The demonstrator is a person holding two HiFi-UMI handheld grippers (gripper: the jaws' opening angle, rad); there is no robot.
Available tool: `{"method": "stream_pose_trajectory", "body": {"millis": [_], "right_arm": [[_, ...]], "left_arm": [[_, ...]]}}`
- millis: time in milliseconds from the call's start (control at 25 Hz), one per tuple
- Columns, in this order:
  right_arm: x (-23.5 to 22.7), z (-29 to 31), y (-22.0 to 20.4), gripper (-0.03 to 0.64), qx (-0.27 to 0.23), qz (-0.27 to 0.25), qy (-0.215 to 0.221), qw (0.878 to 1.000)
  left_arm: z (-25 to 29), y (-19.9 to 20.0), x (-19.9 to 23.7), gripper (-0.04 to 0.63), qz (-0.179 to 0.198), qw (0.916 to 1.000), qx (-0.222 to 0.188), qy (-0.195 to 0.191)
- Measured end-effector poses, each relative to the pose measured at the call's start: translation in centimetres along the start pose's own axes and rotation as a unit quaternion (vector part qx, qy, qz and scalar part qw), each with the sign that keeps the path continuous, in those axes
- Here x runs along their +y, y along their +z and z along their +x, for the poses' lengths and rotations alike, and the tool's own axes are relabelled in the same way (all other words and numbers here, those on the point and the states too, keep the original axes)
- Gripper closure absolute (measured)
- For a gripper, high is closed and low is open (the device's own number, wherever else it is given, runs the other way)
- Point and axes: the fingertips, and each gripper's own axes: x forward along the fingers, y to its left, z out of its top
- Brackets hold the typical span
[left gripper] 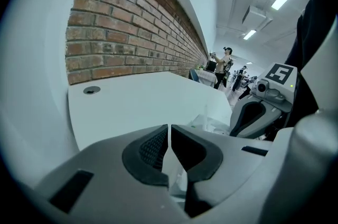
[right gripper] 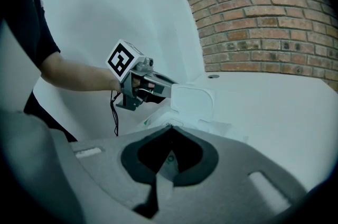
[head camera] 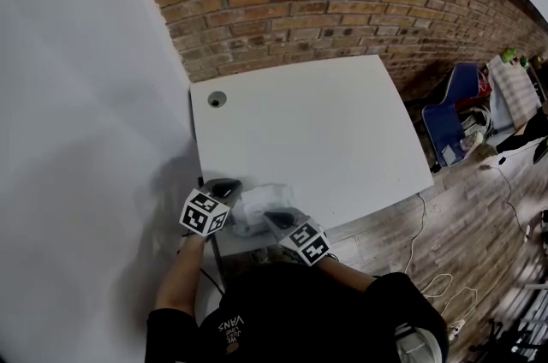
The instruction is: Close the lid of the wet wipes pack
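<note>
We note the left gripper (left gripper: pixel 168 127) at the near left corner of the white table (head camera: pixel 325 139), with its jaws drawn together save for a hairline slit. We cannot establish whether anything thin is caught in that slit. In the right gripper view its tips sit just beside the upper left edge of the lid (right gripper: pixel 193 104), which stands raised and open. We find the wet wipes pack (head camera: pixel 257 205) lying on the table's near edge between the two grippers. The right gripper (right gripper: pixel 169 127) is at the pack's right side, its jaw tips closed against each other, and green print on the pack shows through the opening behind them. A round cable hole (head camera: pixel 217 98) sits at the table's far left corner, near the brick wall (head camera: pixel 342 2).
</note>
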Motion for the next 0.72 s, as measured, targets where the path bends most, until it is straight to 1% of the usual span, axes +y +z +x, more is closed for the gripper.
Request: {"method": "stream_pose_trajectory", "body": {"millis": [160, 320, 720], "right_arm": [[0.0, -0.6, 0.2, 0.618, -0.005, -0.001, 0.001, 1.000], [-0.1, -1.4, 0.2, 0.618, -0.011, -0.001, 0.001, 1.000], [-0.4, -3.8, 0.9, 0.618, -0.041, -0.002, 0.006, 0.999]], "left_arm": [[-0.1, 0.6, -1.0, 0.577, 0.011, 0.9999, -0.003, -0.002], [-0.3, 0.3, -1.8, 0.578, 0.016, 0.9999, -0.001, -0.002], [-0.8, -0.2, -3.3, 0.578, 0.020, 0.9996, 0.006, 0.020]]}}
